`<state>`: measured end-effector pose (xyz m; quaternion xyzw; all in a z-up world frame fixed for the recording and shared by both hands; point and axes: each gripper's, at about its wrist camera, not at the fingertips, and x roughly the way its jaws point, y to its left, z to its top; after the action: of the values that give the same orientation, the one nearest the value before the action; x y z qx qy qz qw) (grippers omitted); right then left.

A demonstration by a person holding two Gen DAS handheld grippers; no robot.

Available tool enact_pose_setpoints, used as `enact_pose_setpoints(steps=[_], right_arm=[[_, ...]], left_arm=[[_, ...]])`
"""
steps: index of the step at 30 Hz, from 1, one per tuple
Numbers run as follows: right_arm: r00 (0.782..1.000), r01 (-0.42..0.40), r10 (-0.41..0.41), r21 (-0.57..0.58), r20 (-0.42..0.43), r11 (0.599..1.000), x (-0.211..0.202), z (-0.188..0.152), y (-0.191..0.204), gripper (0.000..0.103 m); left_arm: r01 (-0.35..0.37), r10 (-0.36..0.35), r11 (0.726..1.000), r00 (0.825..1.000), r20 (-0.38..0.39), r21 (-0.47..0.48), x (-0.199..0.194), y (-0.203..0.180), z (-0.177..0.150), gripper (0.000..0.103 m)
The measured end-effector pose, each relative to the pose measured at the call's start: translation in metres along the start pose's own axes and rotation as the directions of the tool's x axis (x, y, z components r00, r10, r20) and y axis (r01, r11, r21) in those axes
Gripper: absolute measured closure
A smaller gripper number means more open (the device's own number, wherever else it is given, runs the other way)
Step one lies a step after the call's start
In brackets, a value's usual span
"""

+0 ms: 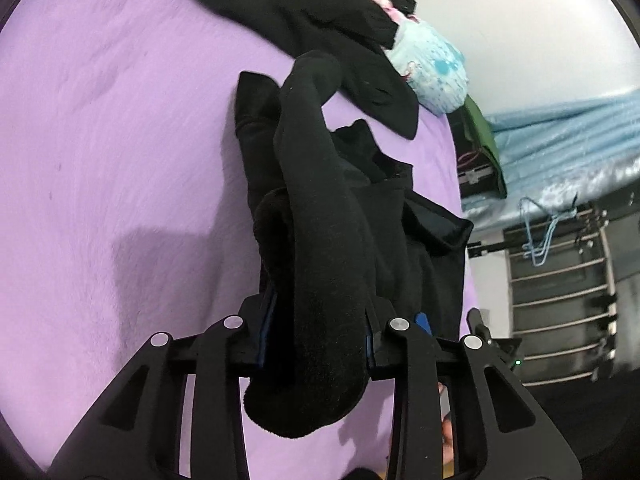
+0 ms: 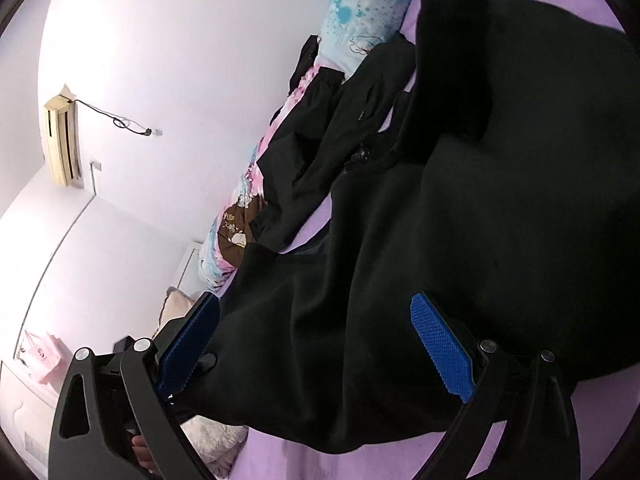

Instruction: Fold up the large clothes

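A bed [image 1: 100, 140] covered in a purple fleece sheet fills most of both wrist views and serves as the folding surface. It is broad and flat, so a large garment can be spread across it.

In the right wrist view, a large black garment [image 2: 460, 220] lies across the sheet, covering the picture from about 12 o'clock round to 6 o'clock. It appears to be the piece being folded. More dark clothes [image 2: 320, 132] are heaped at about 11 o'clock, against a row of patterned pillows [image 2: 360, 28] along the white wall. They are probably waiting their turn.

In the left wrist view, the same black fabric [image 1: 320, 260] rises from 6 o'clock toward the centre as a thick rolled band. One end hangs below the claw. The dark heap lies at 12 o'clock, with a pale blue pillow at 1 o'clock.

The left claw [image 1: 320, 340] is clenched on this bunched band, most likely so one edge or sleeve can be lifted and carried over the rest.

The right claw [image 2: 316, 344] is spread wide, its blue ribbed pads [image 2: 440, 348] at 5 and 7 o'clock, with black cloth between them. It grasps nothing. Judging by its position, it is placed to take a second hold, so the fold can be drawn evenly.
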<state>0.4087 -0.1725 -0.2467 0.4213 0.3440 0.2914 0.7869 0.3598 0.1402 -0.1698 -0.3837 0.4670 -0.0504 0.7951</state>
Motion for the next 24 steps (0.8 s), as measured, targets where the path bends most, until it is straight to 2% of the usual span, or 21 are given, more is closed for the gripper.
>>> enact_pose_setpoints(steps=[2,4,9,13,15,17,19,20,21,24], right_arm=[[1.000,0.007,-0.007,-0.040,0.020,0.999,-0.007,0.007,0.004,0.009],[0.999,0.009,-0.007,-0.030,0.042,1.000,-0.016,0.014,0.001,0.009],[0.997,0.004,-0.005,0.015,0.081,1.000,-0.052,0.029,-0.008,0.008],[0.997,0.020,-0.026,0.085,0.072,0.996,-0.077,0.048,-0.009,0.006],[0.997,0.075,-0.077,0.108,0.022,0.991,-0.085,0.065,-0.003,0.006],[0.984,0.167,-0.163,0.041,-0.078,0.985,-0.078,0.091,0.023,0.006],[0.964,0.216,-0.224,-0.065,-0.143,0.974,-0.078,0.115,0.052,0.006],[0.953,0.234,-0.250,-0.109,-0.168,0.966,-0.073,0.121,0.064,0.006],[0.931,0.262,-0.293,-0.163,-0.217,0.951,-0.068,0.131,0.082,0.006],[0.887,0.266,-0.308,-0.165,-0.344,0.950,-0.052,0.147,0.112,0.006]], left_arm=[[-0.040,0.040,0.999,0.999,0.009,0.033,-0.002,-0.019,0.000,0.073],[-0.091,0.090,0.993,0.996,0.023,0.076,-0.003,-0.037,-0.001,0.073],[-0.202,0.193,0.959,0.979,0.065,0.201,0.002,-0.093,-0.010,0.073],[-0.290,0.269,0.909,0.957,0.110,0.300,0.011,-0.133,-0.029,0.073],[-0.341,0.310,0.865,0.940,0.144,0.367,0.018,-0.154,-0.045,0.073],[-0.371,0.328,0.829,0.929,0.174,0.419,0.023,-0.169,-0.057,0.073],[-0.385,0.330,0.810,0.923,0.199,0.442,0.027,-0.176,-0.067,0.073],[-0.387,0.331,0.810,0.922,0.203,0.440,0.028,-0.177,-0.070,0.073],[-0.386,0.330,0.813,0.922,0.201,0.435,0.030,-0.177,-0.073,0.073],[-0.412,0.347,0.800,0.911,0.224,0.435,0.034,-0.177,-0.080,0.073]])
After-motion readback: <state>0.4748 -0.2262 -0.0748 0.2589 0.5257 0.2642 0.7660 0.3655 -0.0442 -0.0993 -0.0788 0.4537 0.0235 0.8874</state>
